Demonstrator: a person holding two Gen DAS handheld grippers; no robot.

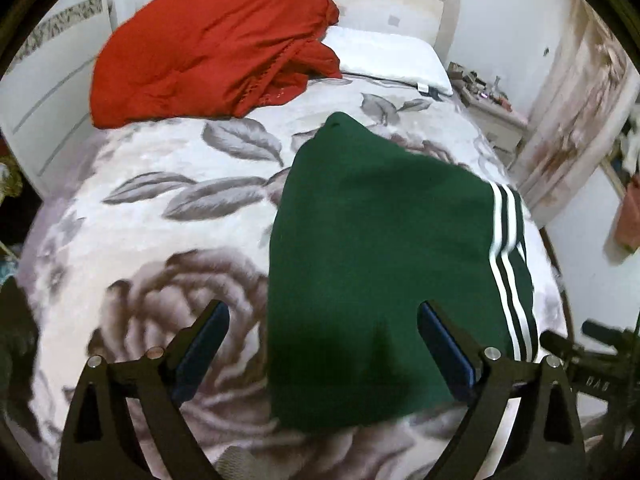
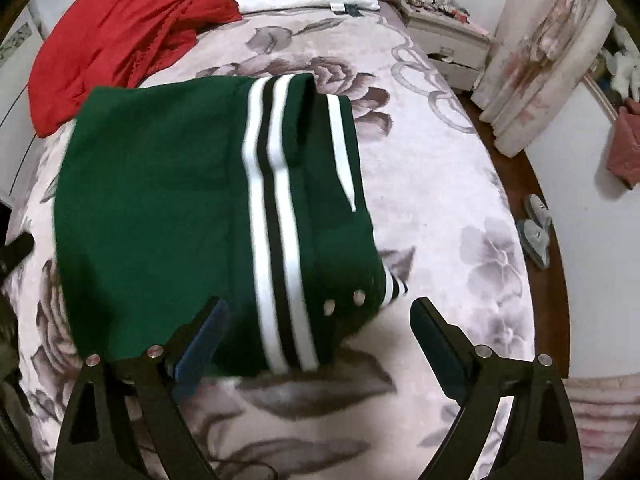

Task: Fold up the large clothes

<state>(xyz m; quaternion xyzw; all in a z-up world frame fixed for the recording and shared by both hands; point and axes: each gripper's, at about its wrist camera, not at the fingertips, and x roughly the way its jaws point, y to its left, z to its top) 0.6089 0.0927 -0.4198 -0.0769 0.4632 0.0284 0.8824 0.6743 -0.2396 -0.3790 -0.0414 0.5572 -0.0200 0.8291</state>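
green jacket (image 2: 160,208) folded on bed (image 2: 440,208) | left gripper (image 1: 323,322), right gripper (image 2: 319,318) above its near edge | jaws wide, empty

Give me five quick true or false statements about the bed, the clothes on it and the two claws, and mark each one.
1. The green garment lies folded on the flowered blanket. True.
2. The left claw is clamped on the green garment. False: its jaws stand open, with nothing pinched.
3. A red garment lies bunched near the white pillow. True.
4. The green garment has yellow stripes. False: its stripes are white.
5. The right claw holds the red garment. False: it is open and holds nothing, above the green garment's near edge.
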